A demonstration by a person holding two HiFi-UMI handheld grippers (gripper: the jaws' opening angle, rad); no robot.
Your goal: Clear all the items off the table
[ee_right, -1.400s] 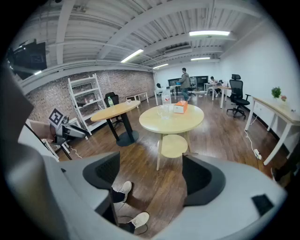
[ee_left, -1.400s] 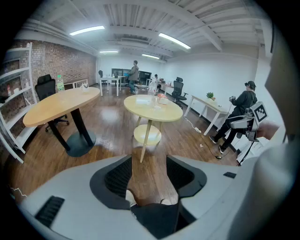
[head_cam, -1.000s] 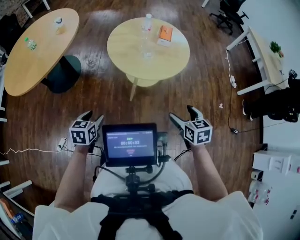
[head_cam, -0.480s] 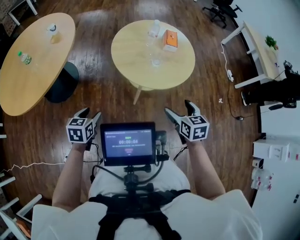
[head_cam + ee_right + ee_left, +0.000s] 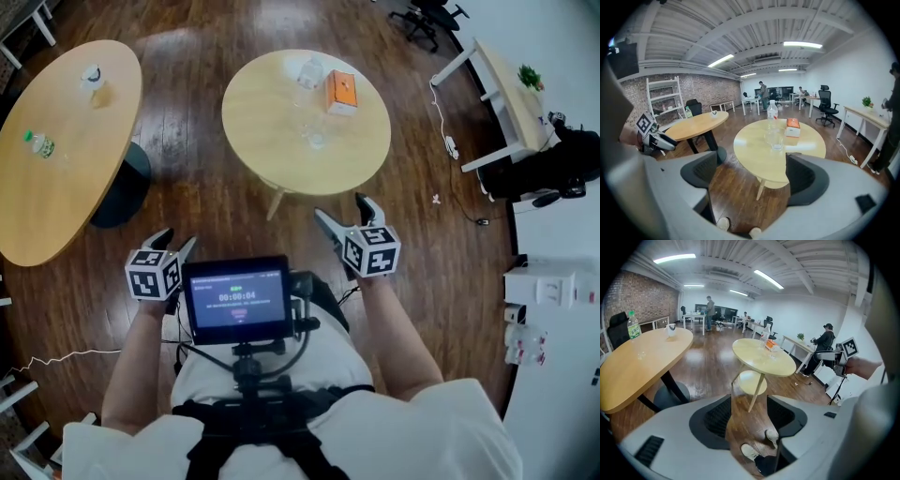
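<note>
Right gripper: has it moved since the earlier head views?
Yes: the right gripper has neared the round table; its jaws have just been opening, nothing between them.

Left tool [image 5: 749, 414]: jaws apart, nothing between them, just wood floor [image 5: 712, 365] and two shoes [image 5: 751, 452] below. Ahead, the round tabletop [image 5: 761, 363] carries a clear bottle [image 5: 764, 336] and an orange box [image 5: 772, 346], close together. On the left, a bigger oval tabletop [image 5: 637, 366] holds a green-capped bottle [image 5: 632, 326] near its far edge. Right tool [image 5: 832, 356] sits at the right edge, hand-held.
</note>
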